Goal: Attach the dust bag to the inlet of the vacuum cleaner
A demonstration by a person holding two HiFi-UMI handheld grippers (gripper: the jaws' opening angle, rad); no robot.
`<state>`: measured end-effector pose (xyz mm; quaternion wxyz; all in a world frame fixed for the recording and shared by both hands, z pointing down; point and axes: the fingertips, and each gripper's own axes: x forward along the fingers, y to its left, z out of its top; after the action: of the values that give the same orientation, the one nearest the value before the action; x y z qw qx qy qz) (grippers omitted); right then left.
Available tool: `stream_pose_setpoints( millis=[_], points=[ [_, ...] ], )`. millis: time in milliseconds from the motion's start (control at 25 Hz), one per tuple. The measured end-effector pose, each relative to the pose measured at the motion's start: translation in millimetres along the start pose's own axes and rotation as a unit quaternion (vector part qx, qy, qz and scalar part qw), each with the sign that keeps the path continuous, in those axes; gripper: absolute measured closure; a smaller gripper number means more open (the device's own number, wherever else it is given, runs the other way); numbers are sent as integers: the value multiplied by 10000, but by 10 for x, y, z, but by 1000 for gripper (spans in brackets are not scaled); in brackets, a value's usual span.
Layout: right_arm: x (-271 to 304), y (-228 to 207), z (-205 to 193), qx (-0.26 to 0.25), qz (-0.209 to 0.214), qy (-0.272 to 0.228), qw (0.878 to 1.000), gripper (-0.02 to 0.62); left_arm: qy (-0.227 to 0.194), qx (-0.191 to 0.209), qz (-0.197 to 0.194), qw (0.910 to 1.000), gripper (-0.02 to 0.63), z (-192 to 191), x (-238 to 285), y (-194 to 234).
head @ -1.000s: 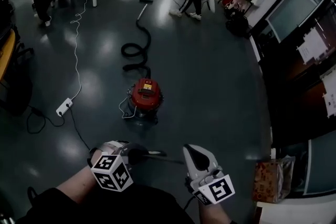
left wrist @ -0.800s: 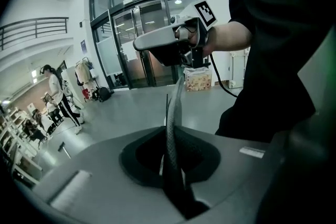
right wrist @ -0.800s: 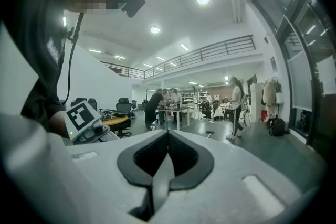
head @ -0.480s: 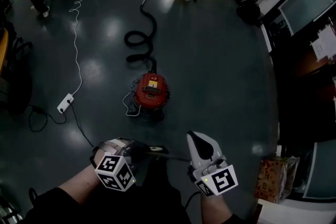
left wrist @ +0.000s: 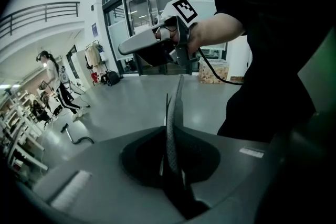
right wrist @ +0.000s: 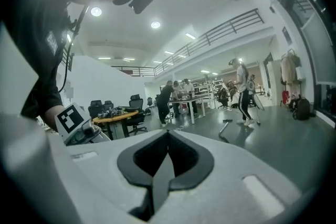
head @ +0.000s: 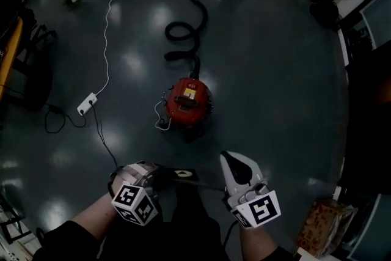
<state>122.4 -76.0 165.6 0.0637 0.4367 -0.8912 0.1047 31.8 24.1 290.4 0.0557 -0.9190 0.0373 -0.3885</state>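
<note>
We are holding the dust bag [head: 182,175] between both grippers.
Our left gripper [head: 162,179] is clamping one thin edge of it, jaws nearly together; our right gripper [head: 227,161] is pinching the other side, jaws fully closed. The red vacuum cleaner [head: 189,101] is sitting on the floor [head: 275,101] ahead, well apart from the bag.

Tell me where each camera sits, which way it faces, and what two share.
Head view: on the person's head, looking steeply down at the red vacuum cleaner; both forearms, left gripper and right gripper show.
Left gripper view: on the left gripper, looking along jaws shut on the thin dust bag; right gripper and torso show.
Right gripper view: on the right gripper, facing across the hall; left gripper shows.
Shared: all three see the vacuum's wand.
</note>
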Motion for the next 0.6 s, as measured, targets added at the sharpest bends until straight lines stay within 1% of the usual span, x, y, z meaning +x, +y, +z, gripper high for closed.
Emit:
stream_pose_setpoints(
  millis=[120, 240, 400, 600],
  points=[
    [88, -241, -269, 8, 118, 99, 9999, 593, 194, -106, 97, 9997, 580, -146, 276, 53],
    [218, -454, -567, -63, 171, 199, 9996, 592, 280, -190, 106, 9994, 580, -316, 551, 88],
    [450, -668, -1043, -186, 179, 298, 9992, 592, 230, -290, -16, 9993, 580, -596, 917, 105],
    [778, -846, -1619, -71, 194, 389, 9990, 594, 113, -386, -186, 9990, 580, -943, 1413, 129]
  ],
)
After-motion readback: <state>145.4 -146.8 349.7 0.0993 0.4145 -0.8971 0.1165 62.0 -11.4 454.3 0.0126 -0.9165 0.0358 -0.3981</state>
